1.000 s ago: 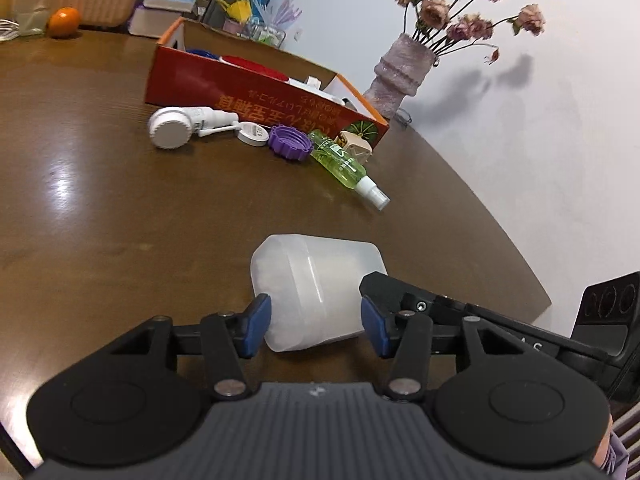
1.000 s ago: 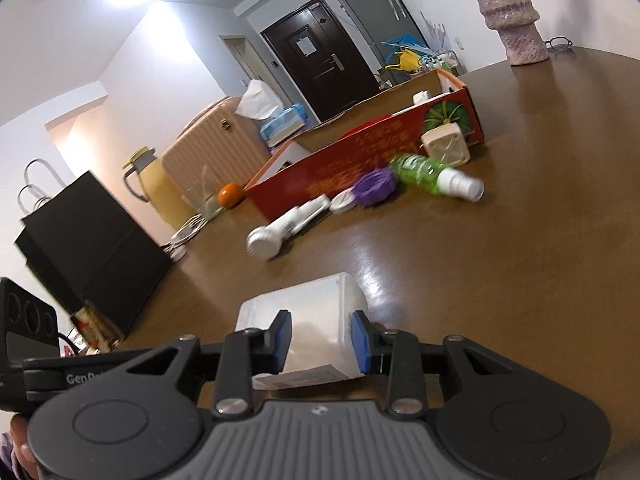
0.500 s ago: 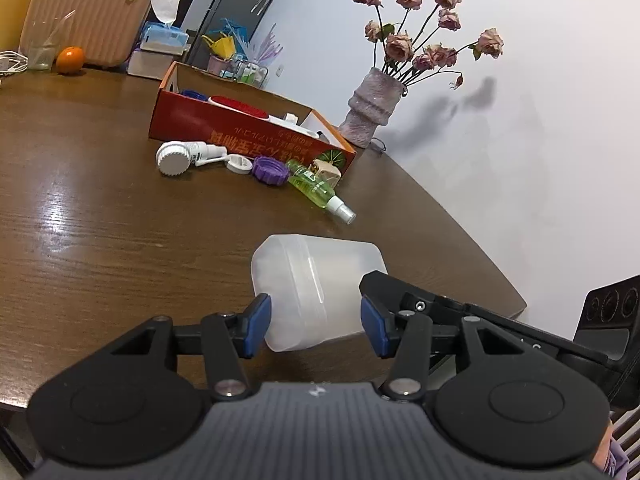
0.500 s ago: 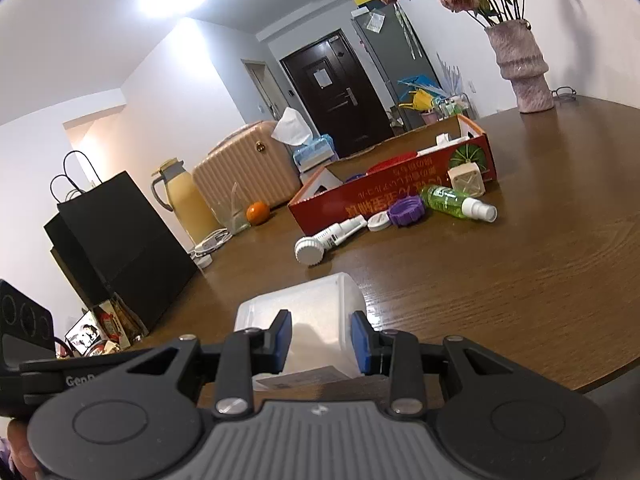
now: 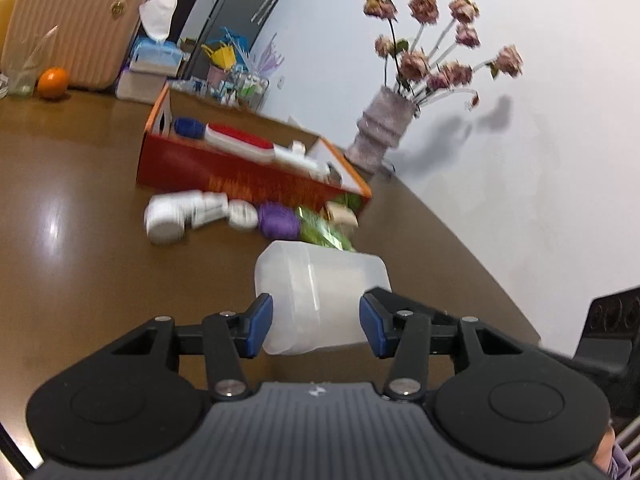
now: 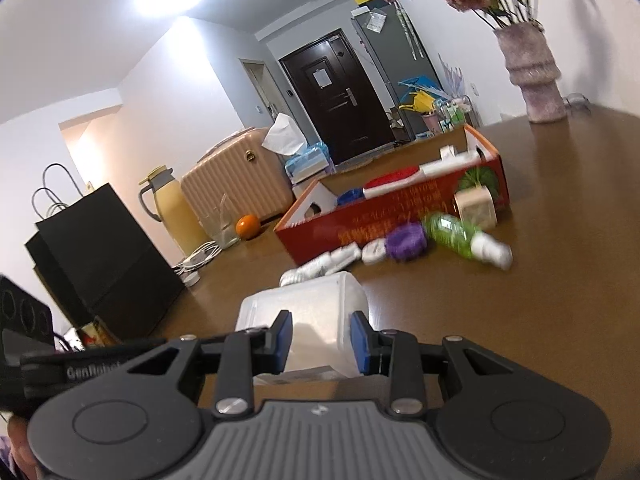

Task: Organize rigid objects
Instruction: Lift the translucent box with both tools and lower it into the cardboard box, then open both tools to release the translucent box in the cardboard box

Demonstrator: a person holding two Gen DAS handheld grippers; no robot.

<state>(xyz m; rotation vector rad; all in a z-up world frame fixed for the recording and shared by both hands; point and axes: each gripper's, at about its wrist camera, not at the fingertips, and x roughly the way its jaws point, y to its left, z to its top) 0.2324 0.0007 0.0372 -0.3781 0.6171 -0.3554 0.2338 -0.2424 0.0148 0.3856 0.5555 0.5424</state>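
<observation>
Because the translucent tub (image 5: 320,296) is wide and smooth, it is pinched from two sides at once: the left gripper (image 5: 316,324) has its blue pads pressed on the tub's flanks at lower centre of its frame and is closing a touch tighter, while the right gripper (image 6: 320,340) clamps a narrower end at lower centre of its own frame. I judge that this double hold keeps the slick tub from twisting as it is carried, clear of the table (image 5: 80,280), toward the box (image 5: 240,172).

Beyond the jaws, in mid-frame, loose things lie in a row just beside the box's near wall: a white bottle (image 5: 176,216), a white cap (image 5: 242,216), a purple cap (image 5: 278,222), a green bottle (image 6: 460,236) and a small cube (image 6: 476,204). Any low path would sweep them, so the tub seems to need to pass above them and the red wall.

Inside, a red brush (image 5: 244,140) and a blue item (image 5: 188,126) fill part of the box; how much floor is free I cannot tell. At upper right a vase (image 5: 384,128) stands near the box's corner, close to the table edge. Left of the box the table is bare.
</observation>
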